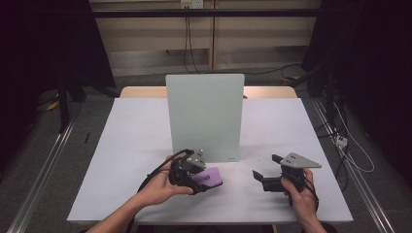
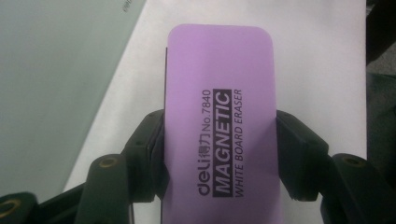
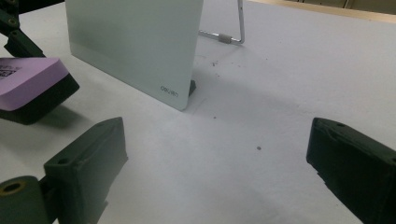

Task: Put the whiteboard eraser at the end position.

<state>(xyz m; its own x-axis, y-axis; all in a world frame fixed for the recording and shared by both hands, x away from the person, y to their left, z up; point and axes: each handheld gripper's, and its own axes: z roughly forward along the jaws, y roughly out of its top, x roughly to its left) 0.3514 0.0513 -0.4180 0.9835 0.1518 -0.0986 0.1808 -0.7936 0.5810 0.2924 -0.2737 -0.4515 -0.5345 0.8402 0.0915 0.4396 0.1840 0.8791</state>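
"What is the left gripper [image 1: 206, 178] holding?"

"A purple eraser [image 2: 219, 121] for the white board [image 1: 204, 115]. The jaws squeeze its two long sides, near the middle. It sits just above the table [image 1: 126, 145], right in front of the board."

"Is it heavy?"

"I think it is light. The purple top looks smooth, so it could slip. The black felt [image 3: 44, 103] under it looks soft. Holding the hard sides seems best."

"And the right gripper [image 3: 215, 158]?"

"Its jaws are wide apart with nothing in them. It waits off to the side."
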